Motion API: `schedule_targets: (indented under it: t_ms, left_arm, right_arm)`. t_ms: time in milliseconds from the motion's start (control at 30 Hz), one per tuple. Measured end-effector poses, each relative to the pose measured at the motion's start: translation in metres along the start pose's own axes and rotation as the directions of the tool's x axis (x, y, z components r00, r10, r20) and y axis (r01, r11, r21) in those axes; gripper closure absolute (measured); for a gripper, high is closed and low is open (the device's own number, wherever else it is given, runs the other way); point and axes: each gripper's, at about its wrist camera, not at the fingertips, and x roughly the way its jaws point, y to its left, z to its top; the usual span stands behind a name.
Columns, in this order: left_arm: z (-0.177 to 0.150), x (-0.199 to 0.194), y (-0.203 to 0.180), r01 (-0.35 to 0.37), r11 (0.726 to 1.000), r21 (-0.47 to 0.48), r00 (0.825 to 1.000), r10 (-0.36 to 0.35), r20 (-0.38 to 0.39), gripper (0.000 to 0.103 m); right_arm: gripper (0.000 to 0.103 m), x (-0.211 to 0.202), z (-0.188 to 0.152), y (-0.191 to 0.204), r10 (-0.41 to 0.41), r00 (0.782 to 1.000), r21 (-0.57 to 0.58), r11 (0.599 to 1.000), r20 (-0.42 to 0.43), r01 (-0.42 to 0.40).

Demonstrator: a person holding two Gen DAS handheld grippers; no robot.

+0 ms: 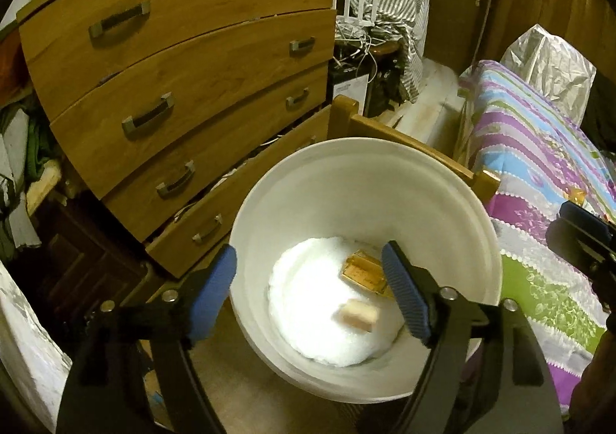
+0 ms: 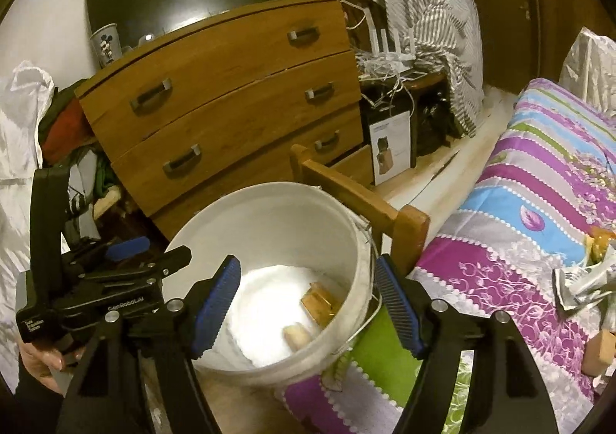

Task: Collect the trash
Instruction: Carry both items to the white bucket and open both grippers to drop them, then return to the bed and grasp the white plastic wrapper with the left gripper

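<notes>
Bedroom floor, frame centre: white bucket [image 1: 365, 180] holds gold wrapper [image 1: 364, 274], tan block [image 1: 358, 314]. Left hand-held gripper [image 1: 308, 295] and right hand-held gripper [image 2: 306, 303] both released, empty.

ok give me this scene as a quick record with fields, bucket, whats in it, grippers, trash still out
bucket: white bucket beside the bed
contents: gold wrapper, pale block
left gripper: jaws open, empty, above the bucket
right gripper: jaws open, empty, over the bucket rim
trash still out: crumpled silver wrapper on the bed

Smooth white plastic bucket [image 1: 346, 172]; wood-grain dresser [image 1: 184, 60].
</notes>
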Motion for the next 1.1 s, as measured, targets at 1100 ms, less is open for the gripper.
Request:
schedule_targets:
  t_ms: [1100]
  left_arm:
    - [-0.055,-0.025,-0.264,0.184,0.897,0.402,0.964,-0.245,0.104,0.019]
  right_arm:
    - [0.021,-0.261,-0.209,-0.258,-0.487,0.85,0.459,0.813,0.2,0.358]
